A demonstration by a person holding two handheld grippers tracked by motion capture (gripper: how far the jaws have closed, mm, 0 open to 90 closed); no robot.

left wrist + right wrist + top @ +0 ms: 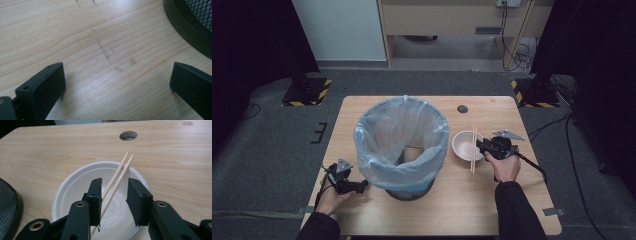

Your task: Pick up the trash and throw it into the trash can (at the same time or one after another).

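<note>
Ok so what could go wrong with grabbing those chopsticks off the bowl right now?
1. The chopsticks lie against one side of the right claw, with a gap to the other side, so closing might catch one stick or scissor the pair apart.
2. They rest across the light white bowl; a sideways push could tip or slide it.
3. The lined bin stands beside the bowl, so a swing could bump it.
</note>
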